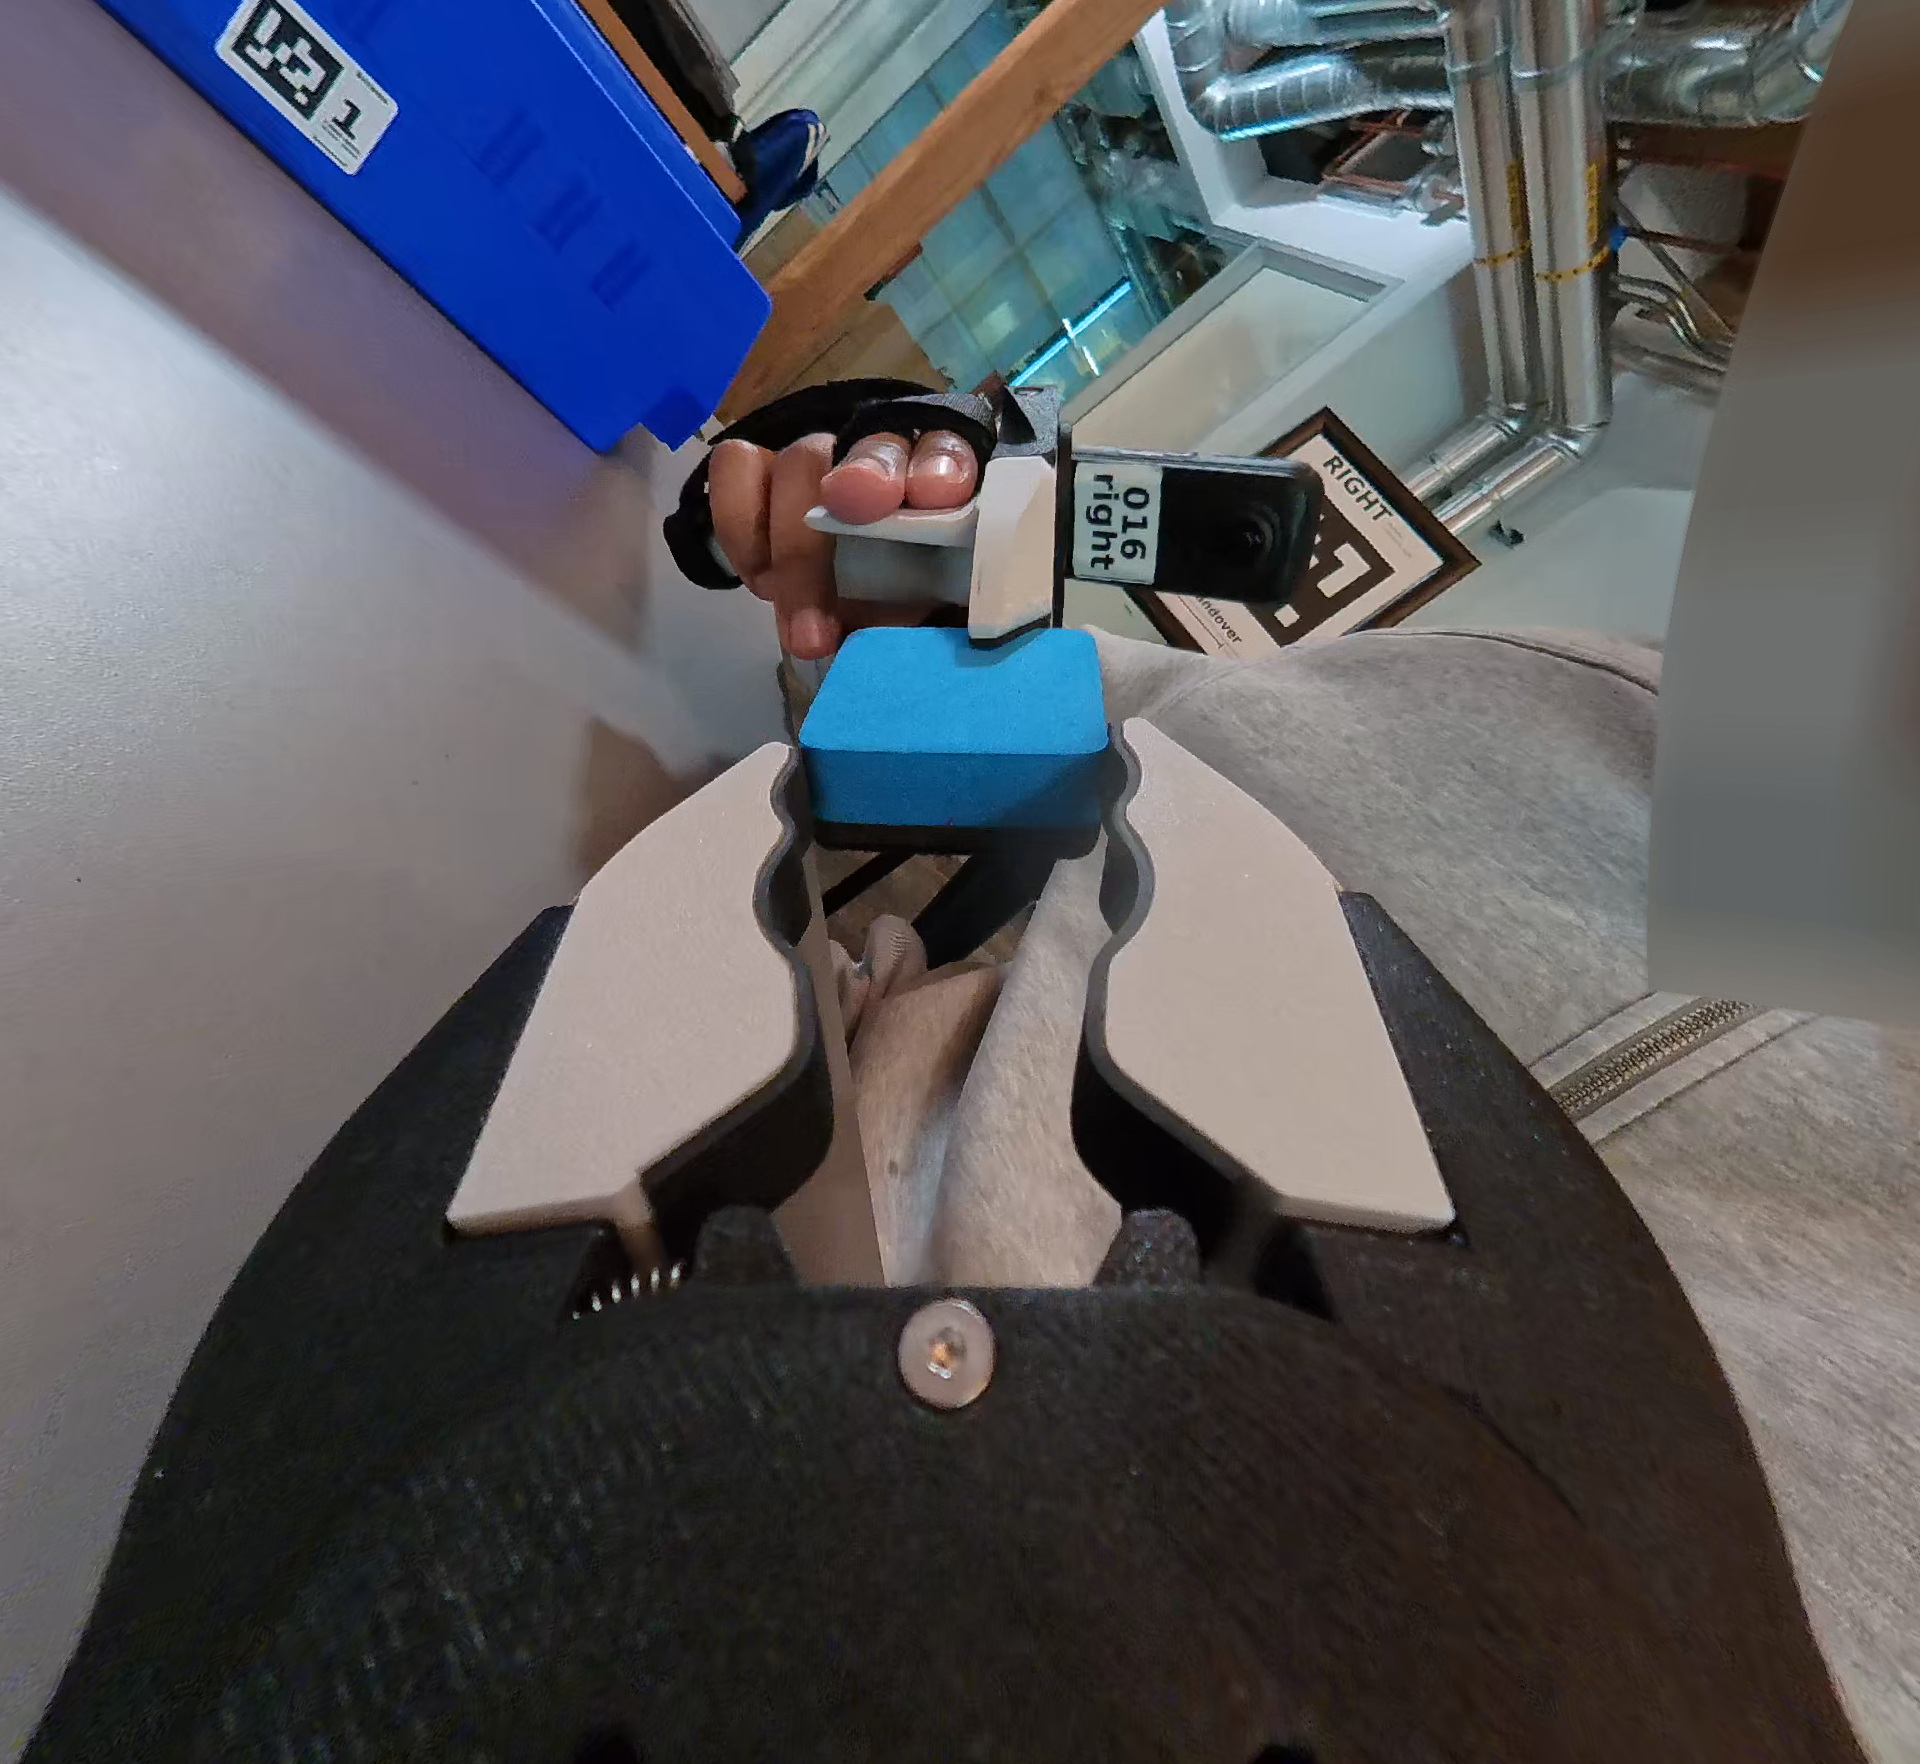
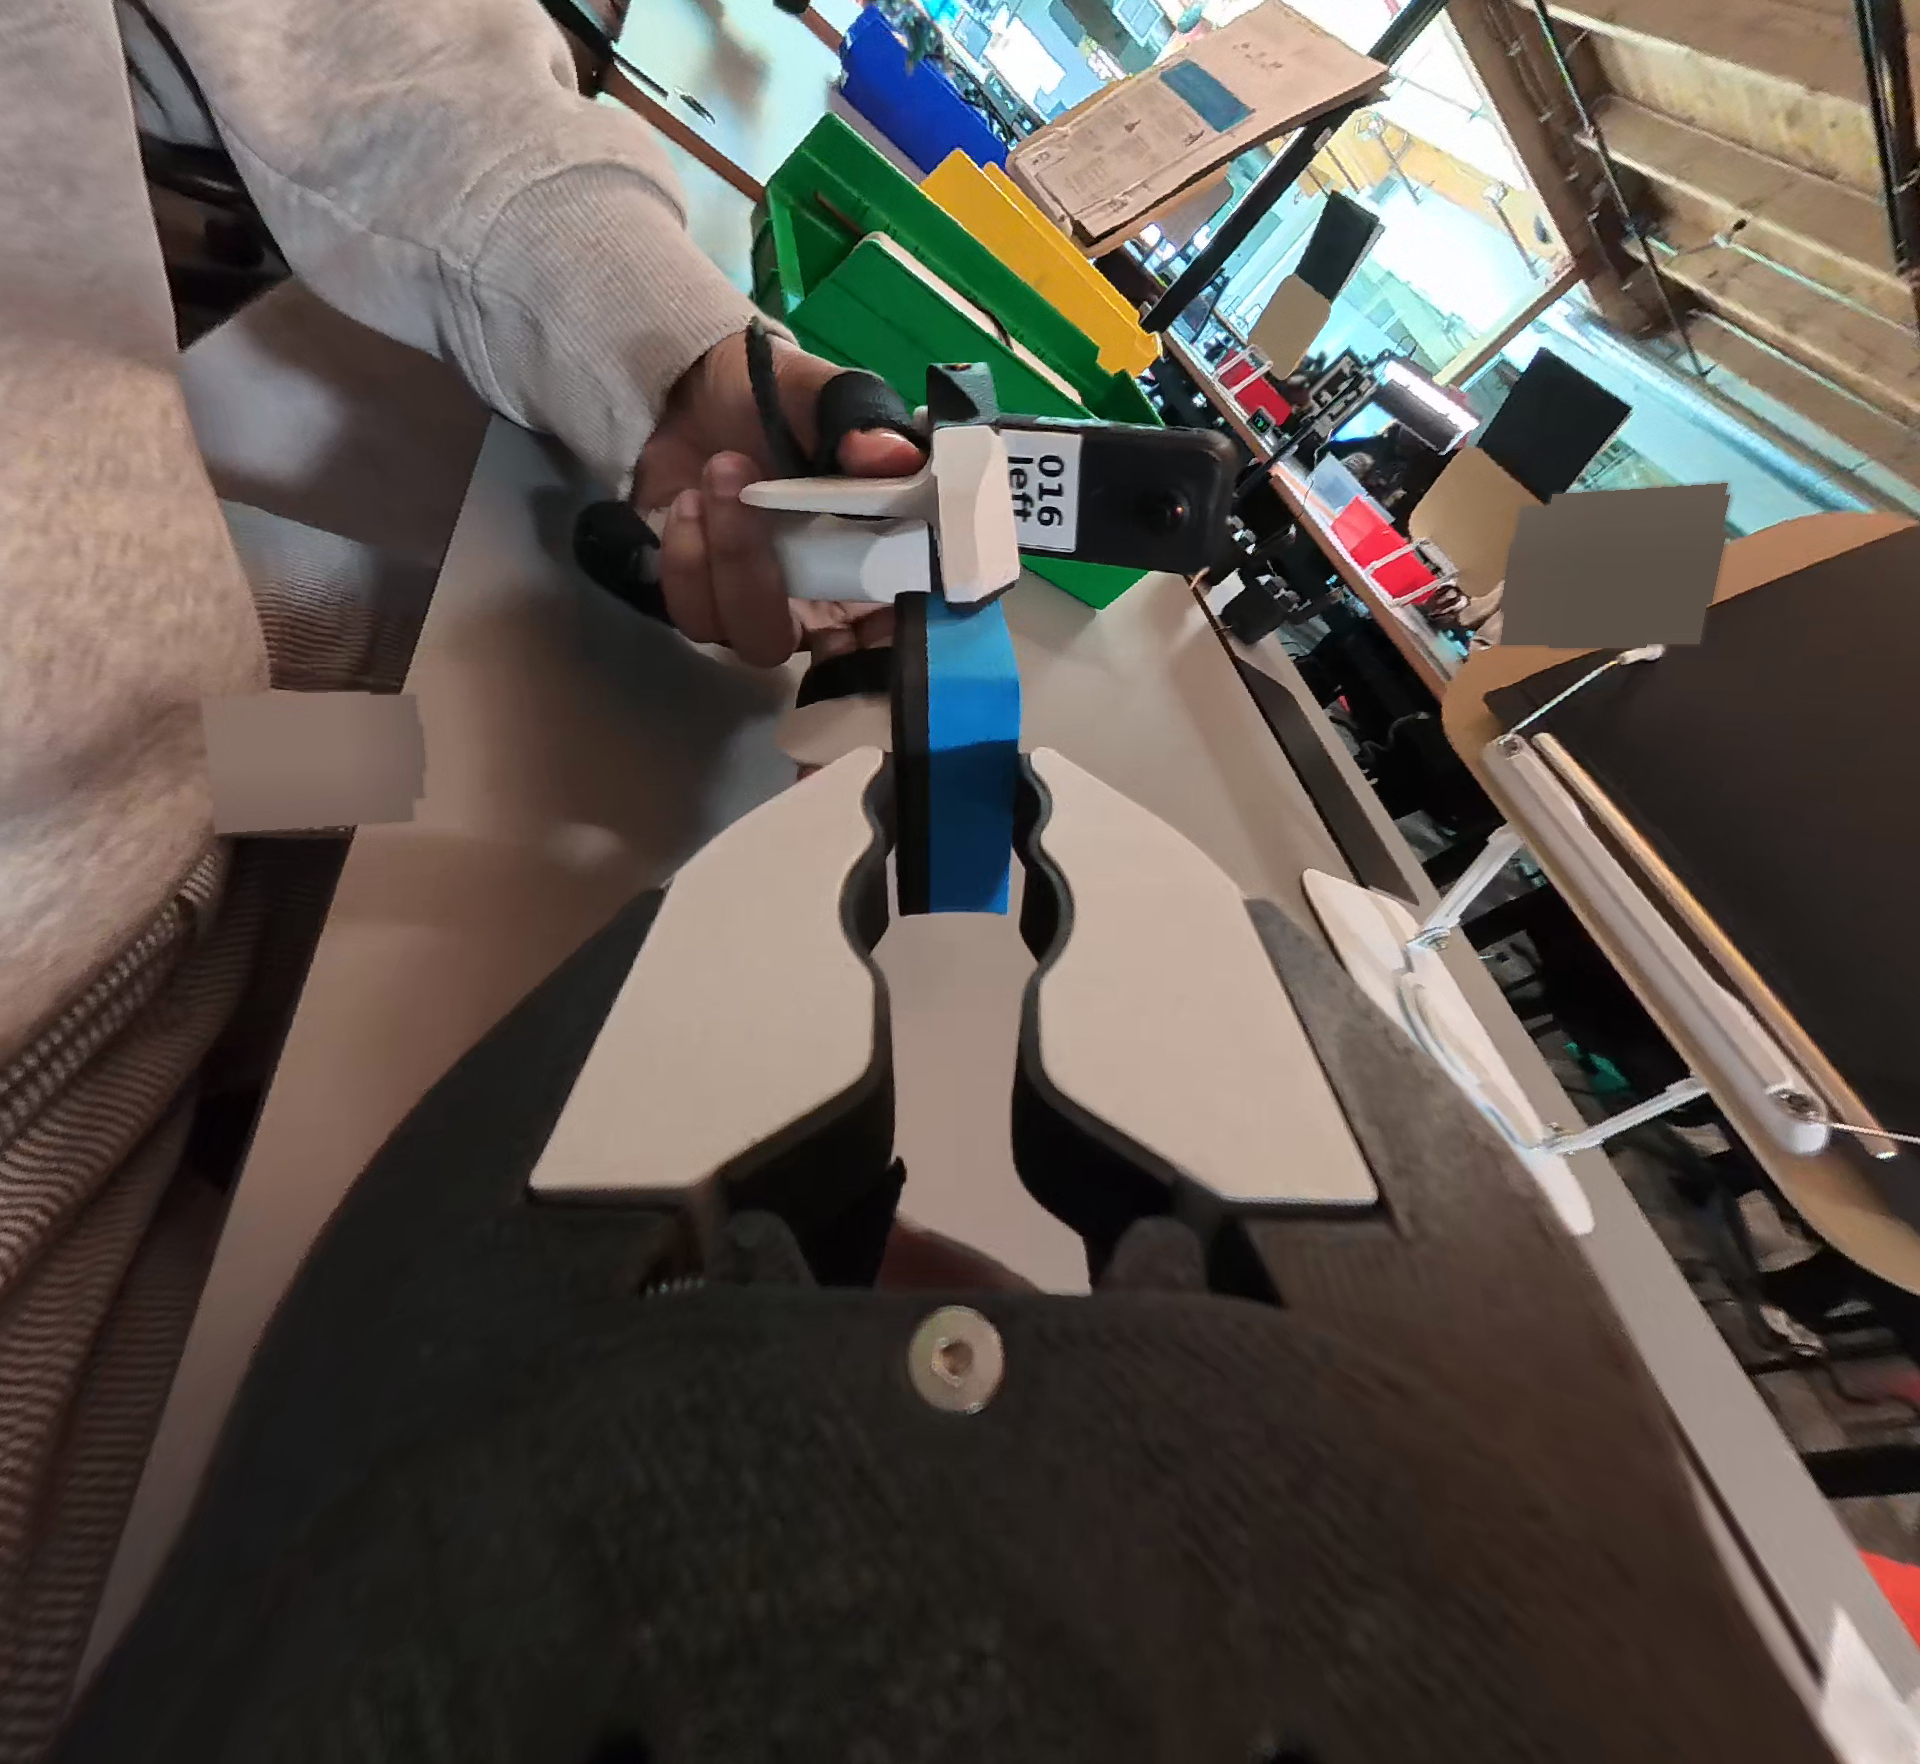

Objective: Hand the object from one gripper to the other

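A blue foam block with a black base (image 1: pixel 951 727) is held in the air between both grippers. My left gripper (image 1: pixel 956 769) is shut across its width, with both pads touching its sides. The right gripper's body and one finger (image 1: pixel 1013 561) show at the block's far end, held by a hand. In the right wrist view my right gripper (image 2: pixel 956 810) is shut on the block (image 2: pixel 971 727) across its thin side, with the black base to the left. The left gripper (image 2: pixel 971 519) shows at the block's far end, held by a hand.
A blue bin (image 1: pixel 468 104) with a marker sticker stands on the grey table (image 1: pixel 208 675). A framed marker board (image 1: pixel 1351 551) lies behind. Green (image 2: pixel 935 312) and yellow (image 2: pixel 1029 249) bins stand past the grippers. A person's grey sleeve (image 2: pixel 416 104) reaches in from the left.
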The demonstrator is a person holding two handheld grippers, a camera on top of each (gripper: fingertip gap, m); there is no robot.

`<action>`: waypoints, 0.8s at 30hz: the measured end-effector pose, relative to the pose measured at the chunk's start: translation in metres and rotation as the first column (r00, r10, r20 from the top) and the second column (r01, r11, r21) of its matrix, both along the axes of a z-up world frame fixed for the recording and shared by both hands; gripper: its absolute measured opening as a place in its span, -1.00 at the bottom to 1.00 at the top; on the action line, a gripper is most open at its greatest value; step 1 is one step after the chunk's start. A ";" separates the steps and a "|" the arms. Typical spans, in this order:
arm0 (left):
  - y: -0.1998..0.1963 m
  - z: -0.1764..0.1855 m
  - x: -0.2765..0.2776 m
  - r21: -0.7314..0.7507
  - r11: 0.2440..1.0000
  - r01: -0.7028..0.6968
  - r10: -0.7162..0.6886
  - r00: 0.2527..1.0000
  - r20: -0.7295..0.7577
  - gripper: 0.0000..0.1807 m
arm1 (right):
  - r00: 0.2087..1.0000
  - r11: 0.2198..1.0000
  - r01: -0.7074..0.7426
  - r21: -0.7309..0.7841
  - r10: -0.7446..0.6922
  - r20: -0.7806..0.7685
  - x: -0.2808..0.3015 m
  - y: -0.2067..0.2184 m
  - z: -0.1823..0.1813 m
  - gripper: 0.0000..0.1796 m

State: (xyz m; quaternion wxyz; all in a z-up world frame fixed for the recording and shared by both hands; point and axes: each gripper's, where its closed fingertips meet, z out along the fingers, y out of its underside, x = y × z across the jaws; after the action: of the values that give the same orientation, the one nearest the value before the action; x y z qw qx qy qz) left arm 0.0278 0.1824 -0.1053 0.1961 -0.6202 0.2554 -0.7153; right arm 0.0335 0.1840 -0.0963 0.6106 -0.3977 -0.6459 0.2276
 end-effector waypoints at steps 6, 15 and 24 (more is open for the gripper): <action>0.017 -0.004 -0.002 0.053 0.989 -0.137 0.138 0.990 -0.021 -0.23 | 0.997 0.997 0.077 0.002 -0.077 0.026 0.002 0.013 -0.003 -0.76; 0.046 -0.032 -0.009 0.360 0.871 -0.333 0.442 0.852 -0.281 -0.29 | 0.753 0.778 0.341 0.528 -0.562 0.341 0.009 0.057 -0.045 -0.76; 0.044 -0.045 -0.002 0.514 0.805 -0.297 0.528 0.754 -0.391 -0.25 | 0.620 0.693 0.428 0.580 -0.692 0.369 0.002 0.050 -0.042 -0.76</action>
State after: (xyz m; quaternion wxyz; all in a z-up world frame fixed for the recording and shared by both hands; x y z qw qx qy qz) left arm 0.0255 0.2263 -0.1505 0.4059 -0.7726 0.2988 -0.3862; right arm 0.0351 0.2341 -0.1383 0.5044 -0.4841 -0.6662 -0.2596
